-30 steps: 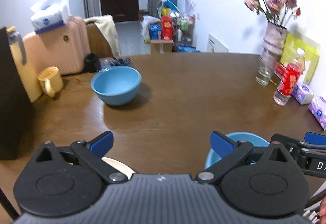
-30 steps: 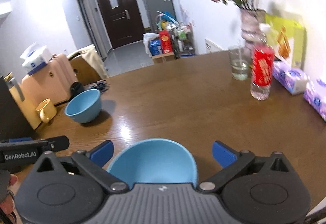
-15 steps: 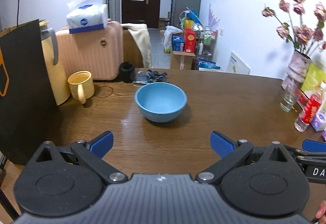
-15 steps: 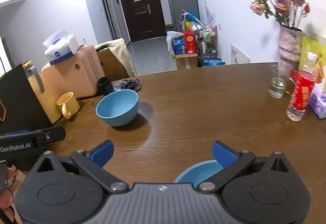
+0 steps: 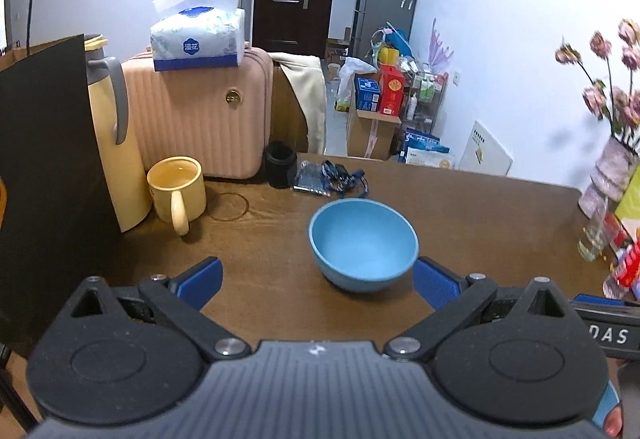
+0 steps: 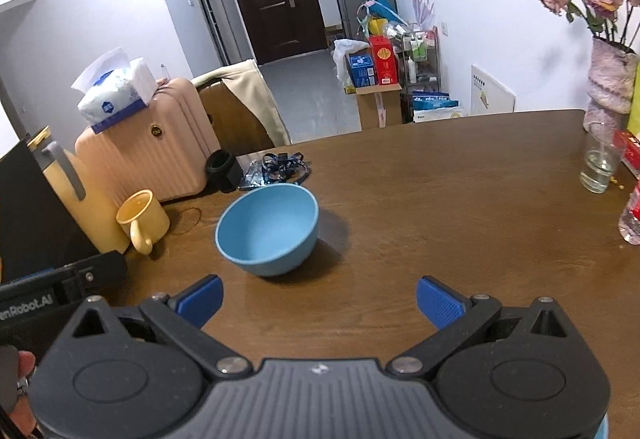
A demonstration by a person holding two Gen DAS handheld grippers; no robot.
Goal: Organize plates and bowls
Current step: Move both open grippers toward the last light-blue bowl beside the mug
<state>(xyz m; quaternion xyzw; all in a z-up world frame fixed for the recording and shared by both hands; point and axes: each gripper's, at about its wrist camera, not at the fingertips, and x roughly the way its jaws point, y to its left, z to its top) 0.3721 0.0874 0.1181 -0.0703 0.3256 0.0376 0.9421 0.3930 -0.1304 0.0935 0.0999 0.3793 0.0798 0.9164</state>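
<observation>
At the lower right of the left wrist view, the black body of the right gripper carries white letters reading "DAS", cut off by the frame edge. At the lower left of the right wrist view, the left gripper reads "nRobot.AI", its start cropped. The tissue pack in the upper left bears a blue round logo whose characters are too small to read.

Even indoor light, sharp focus; fisheye bending at edges (dark vignetted corners).

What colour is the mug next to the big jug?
Pale yellow. The mug shows best in the left wrist view.
</observation>
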